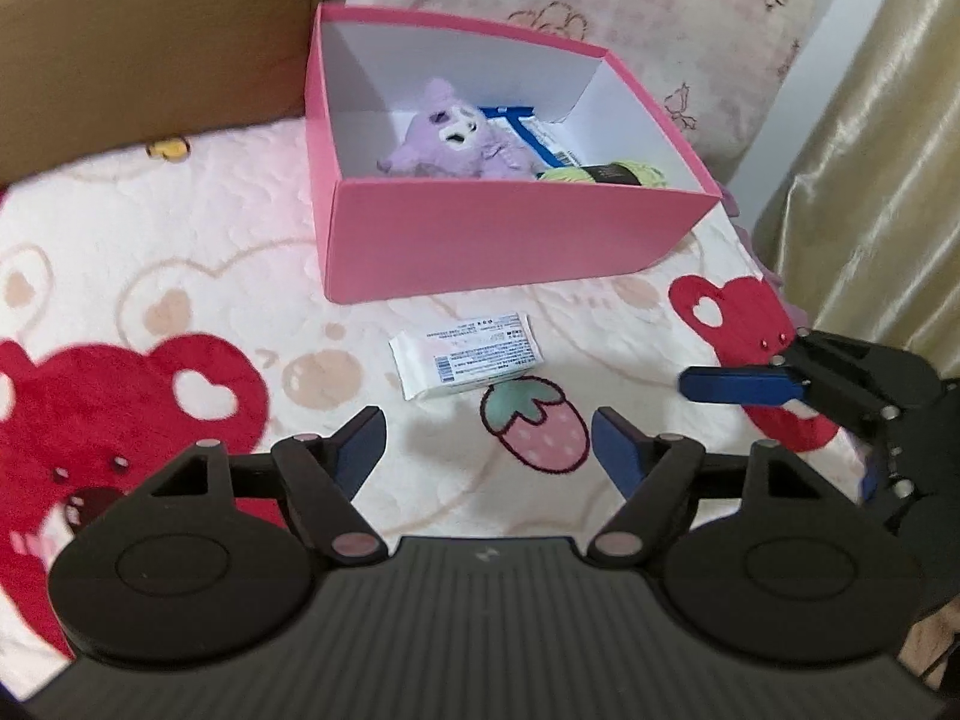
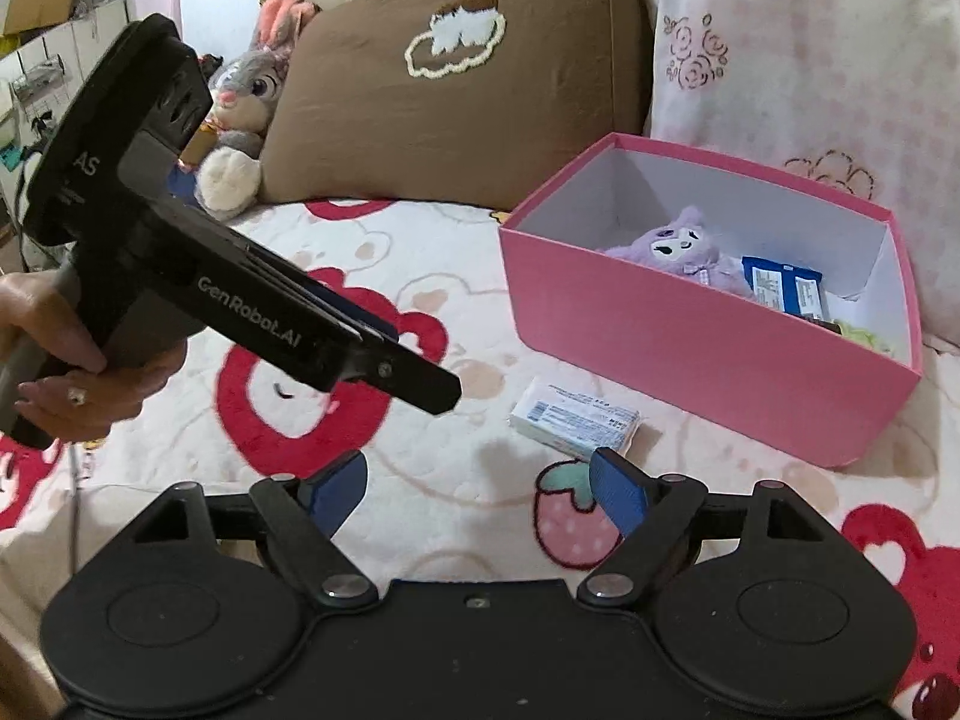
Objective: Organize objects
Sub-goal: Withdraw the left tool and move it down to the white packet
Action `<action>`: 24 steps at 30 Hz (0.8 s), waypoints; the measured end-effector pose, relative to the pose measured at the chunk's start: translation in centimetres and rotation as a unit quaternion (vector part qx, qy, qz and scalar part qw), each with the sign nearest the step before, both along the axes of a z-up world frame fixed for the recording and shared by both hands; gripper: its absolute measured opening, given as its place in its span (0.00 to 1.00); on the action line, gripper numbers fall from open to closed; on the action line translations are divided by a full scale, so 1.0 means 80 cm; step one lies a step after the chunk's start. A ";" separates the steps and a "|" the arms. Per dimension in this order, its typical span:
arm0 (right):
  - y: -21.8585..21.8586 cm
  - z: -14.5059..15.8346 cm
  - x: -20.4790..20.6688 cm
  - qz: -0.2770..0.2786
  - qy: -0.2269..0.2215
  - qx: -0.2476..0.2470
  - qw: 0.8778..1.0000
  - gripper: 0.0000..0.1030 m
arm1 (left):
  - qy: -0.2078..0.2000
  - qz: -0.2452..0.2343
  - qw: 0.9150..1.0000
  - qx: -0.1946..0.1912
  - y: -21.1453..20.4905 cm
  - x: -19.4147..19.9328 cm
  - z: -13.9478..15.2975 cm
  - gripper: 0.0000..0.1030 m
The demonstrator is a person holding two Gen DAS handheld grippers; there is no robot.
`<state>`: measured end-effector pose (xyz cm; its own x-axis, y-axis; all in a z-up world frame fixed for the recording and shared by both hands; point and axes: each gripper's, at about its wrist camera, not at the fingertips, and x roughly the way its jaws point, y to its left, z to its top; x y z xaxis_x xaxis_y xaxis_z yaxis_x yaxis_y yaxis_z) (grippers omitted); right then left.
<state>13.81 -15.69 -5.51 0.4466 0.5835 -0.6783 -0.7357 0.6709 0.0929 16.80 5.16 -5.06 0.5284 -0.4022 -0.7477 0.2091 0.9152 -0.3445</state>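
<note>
Both claws, left claw (image 1: 489,441) and right claw (image 2: 480,492), wide and empty above bear-print blanket (image 1: 180,252) beside brown cushion (image 2: 432,108).

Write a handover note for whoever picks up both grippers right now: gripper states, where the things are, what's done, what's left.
Left gripper: open, empty, above the blanket.
Right gripper: open, empty, aimed toward the white packet.
Pink box: on the blanket, lid off. Inside it: purple plush, blue-and-white packet, green yarn.
Done: those three are boxed.
Left: the white packet lies on the blanket in front of the box, touching neither gripper; it likely goes in next.
</note>
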 end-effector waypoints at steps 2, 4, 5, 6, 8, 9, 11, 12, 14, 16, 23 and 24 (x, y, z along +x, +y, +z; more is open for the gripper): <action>0.009 -0.010 0.013 -0.005 0.016 -0.009 1.000 0.82 | 0.003 0.014 1.000 -0.012 0.007 0.004 -0.011 0.73; 0.014 -0.017 0.020 0.001 0.020 0.000 1.000 0.82 | -0.003 0.024 1.000 -0.017 0.014 0.007 -0.019 0.72; 0.017 -0.020 0.023 0.000 0.017 0.004 1.000 0.82 | -0.009 0.032 0.999 -0.018 0.018 0.008 -0.023 0.72; 0.020 -0.025 0.026 -0.002 0.014 0.005 1.000 0.82 | -0.017 0.037 0.999 -0.018 0.021 0.009 -0.025 0.72; 0.024 -0.035 0.034 -0.004 0.007 -0.001 1.000 0.82 | -0.031 0.046 0.998 -0.017 0.026 0.011 -0.032 0.72; 0.026 -0.041 0.036 -0.003 0.000 -0.008 1.000 0.82 | -0.034 0.048 0.998 -0.019 0.027 0.013 -0.036 0.72; 0.028 -0.054 0.042 -0.007 -0.017 -0.019 1.000 0.82 | -0.034 0.054 0.998 -0.020 0.027 0.017 -0.047 0.72; 0.027 -0.060 0.044 -0.015 -0.023 -0.017 0.999 0.82 | -0.033 0.057 0.998 -0.019 0.026 0.020 -0.053 0.72; 0.017 -0.070 0.048 -0.034 -0.031 0.000 0.999 0.82 | -0.031 0.058 0.998 -0.018 0.021 0.024 -0.065 0.71; 0.008 -0.084 0.049 -0.066 -0.055 0.009 0.996 0.82 | -0.031 0.059 0.997 -0.026 0.016 0.028 -0.078 0.71; 0.002 -0.124 0.064 -0.089 -0.041 0.010 0.995 0.83 | -0.044 0.087 0.995 -0.024 -0.002 0.042 -0.112 0.67; 0.002 -0.124 0.066 -0.088 -0.040 0.021 0.995 0.83 | -0.052 0.083 0.995 -0.014 -0.007 0.042 -0.113 0.66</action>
<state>19.06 -15.52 -15.42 0.5952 0.5196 -0.6131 -0.6139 0.7862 0.0704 20.14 4.63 -14.08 0.6638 -0.3227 -0.6747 0.0913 0.9303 -0.3552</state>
